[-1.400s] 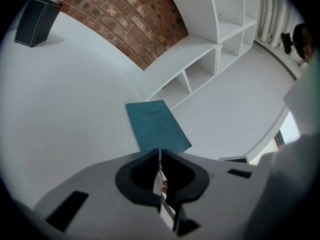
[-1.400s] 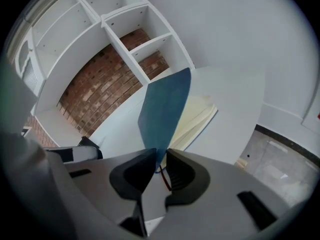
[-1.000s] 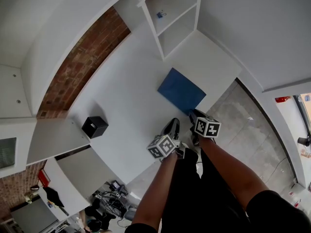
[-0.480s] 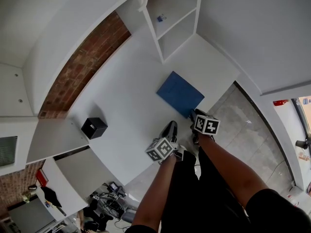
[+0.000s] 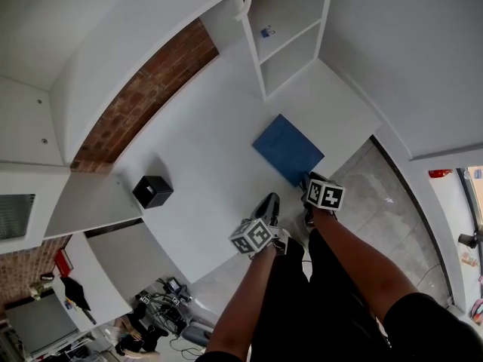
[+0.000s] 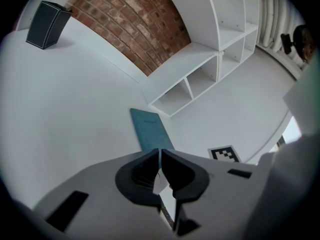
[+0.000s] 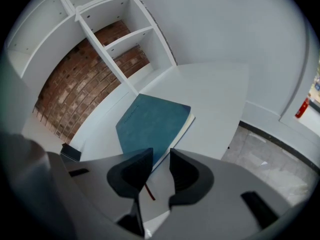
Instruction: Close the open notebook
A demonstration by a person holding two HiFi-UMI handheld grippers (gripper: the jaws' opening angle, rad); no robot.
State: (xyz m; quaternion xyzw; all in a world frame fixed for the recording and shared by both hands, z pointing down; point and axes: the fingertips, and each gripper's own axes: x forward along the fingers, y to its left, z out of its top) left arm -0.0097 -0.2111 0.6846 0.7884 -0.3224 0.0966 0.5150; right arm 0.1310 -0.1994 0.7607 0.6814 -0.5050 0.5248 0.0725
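Hovering my right hand-held gripper (image 7: 160,156) just short of the blue notebook (image 7: 152,121), which already lies shut, cover up, near the edge of the desk (image 5: 204,164) closest to me. Its jaws have just been opening; there's a small gap now and nothing between them. My left hand-held gripper (image 6: 160,154) is pinched together and empty. My worry: the red ribbon (image 7: 148,191) trails out right below my right jaws, so snagging it while backing off could drag the notebook over the edge or flip the cover up again.

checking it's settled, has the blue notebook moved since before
No. The blue notebook sits just as far from the foot of the white shelf unit; only the view shifted.
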